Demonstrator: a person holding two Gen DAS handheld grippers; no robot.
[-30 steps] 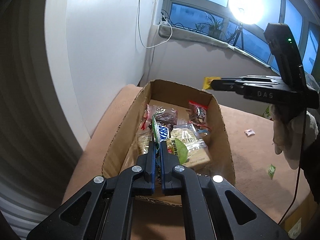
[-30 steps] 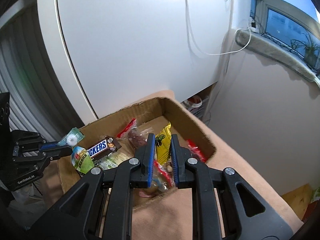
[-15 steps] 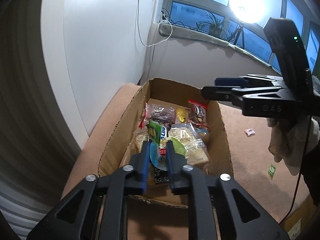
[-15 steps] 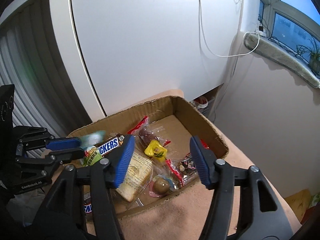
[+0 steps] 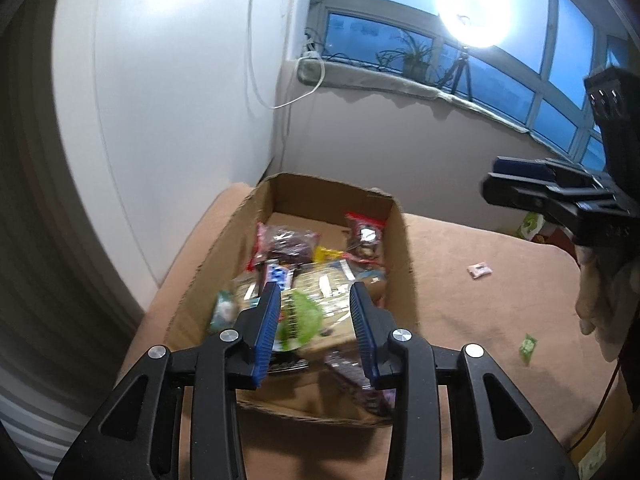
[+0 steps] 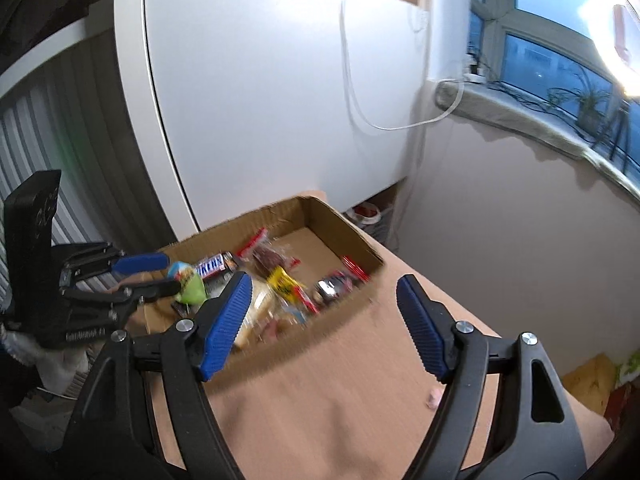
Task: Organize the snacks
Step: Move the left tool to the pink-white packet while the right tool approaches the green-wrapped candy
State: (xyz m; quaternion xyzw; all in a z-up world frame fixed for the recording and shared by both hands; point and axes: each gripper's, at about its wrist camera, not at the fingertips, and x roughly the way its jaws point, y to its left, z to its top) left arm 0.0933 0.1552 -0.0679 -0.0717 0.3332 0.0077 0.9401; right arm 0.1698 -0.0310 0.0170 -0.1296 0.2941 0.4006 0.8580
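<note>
Most wrapped snacks lie in the open brown cardboard box [image 5: 402, 264]; with both jaw sets just opened, the left gripper [image 5: 316, 332] and right gripper [image 6: 324, 320] hold nothing, while a pink wrapper [image 5: 479, 270] and green packet [image 5: 528, 347] remain on the tan counter [image 5: 460, 320].

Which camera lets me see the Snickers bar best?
The right wrist view: the Snickers bar lies in the cardboard box with its white label readable. In the left wrist view the bar is blurred, mostly hidden behind the left gripper.
</note>
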